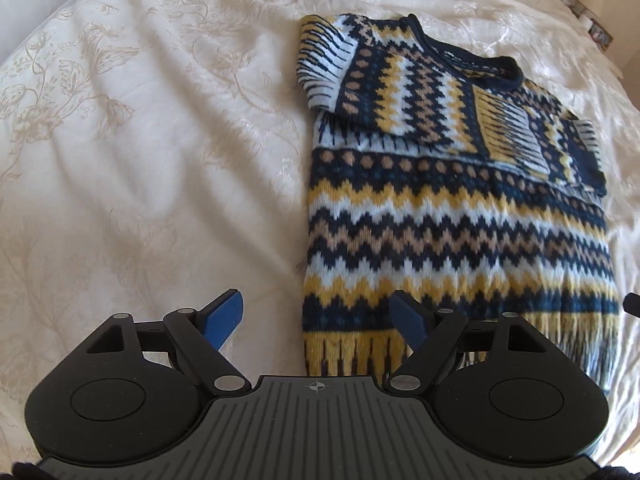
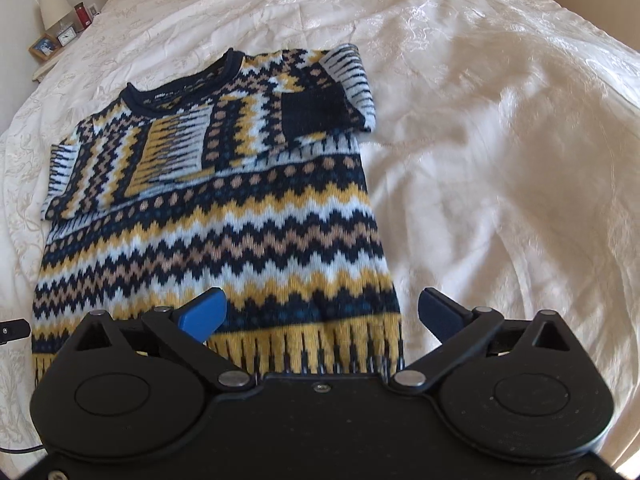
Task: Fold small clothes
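Cream bedspread (image 1: 140,140) is carrying a patterned sweater (image 1: 452,216), sleeves folded in — L gripper (image 1: 318,316) & R gripper (image 2: 322,314) are hovering at its hem, jaws wide apart, empty.

Navy, yellow, white and tan zigzag-knit sweater (image 1: 452,216) lies flat on the cream floral-embossed bedspread (image 1: 140,140), collar at the far end, fringed hem nearest both cameras. Both sleeves are folded inward across the chest, overlapping on top of the body. Black left gripper with blue finger pads (image 1: 318,322) sits at the hem's left corner: one finger over bedspread left of the sweater, the other over the hem. Black right gripper with blue finger pads (image 2: 322,314) mirrors this at the hem's right corner. Small wooden bedside shelf holding a lamp and clock (image 2: 56,40) stands beyond the bed, far left in the right wrist view.
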Motion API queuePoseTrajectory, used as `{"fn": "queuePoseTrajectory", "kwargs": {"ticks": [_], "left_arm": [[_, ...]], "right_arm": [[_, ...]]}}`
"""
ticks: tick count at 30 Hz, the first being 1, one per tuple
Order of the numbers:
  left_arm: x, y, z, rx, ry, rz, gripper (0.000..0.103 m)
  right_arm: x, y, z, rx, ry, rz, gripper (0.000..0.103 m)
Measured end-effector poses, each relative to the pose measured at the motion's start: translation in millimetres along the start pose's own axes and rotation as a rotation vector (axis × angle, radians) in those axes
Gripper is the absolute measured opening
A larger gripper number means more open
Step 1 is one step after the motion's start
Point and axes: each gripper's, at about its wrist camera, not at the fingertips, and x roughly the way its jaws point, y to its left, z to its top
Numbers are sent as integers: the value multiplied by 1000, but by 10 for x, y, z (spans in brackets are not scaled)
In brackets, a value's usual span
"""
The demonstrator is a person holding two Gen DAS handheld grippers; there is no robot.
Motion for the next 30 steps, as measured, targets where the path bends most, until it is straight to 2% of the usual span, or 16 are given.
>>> {"fn": "queuePoseTrajectory", "kwargs": {"ticks": [9,14,21,30], "left_arm": [[-207,-102,-661,-37,2,31,80],[-253,-283,-1029,-13,16,49,80],[-356,-470,-1355,27,3,61,80],[-444,-538,-1509,22,-39,62,80]], "right_arm": [[22,-174,-585,-105,119,63,102],[17,-332,-819,-125,136,77,102],[-54,-461,-950,-129,119,116,102],[-100,-462,-1056,-187,87,170,102]]}}
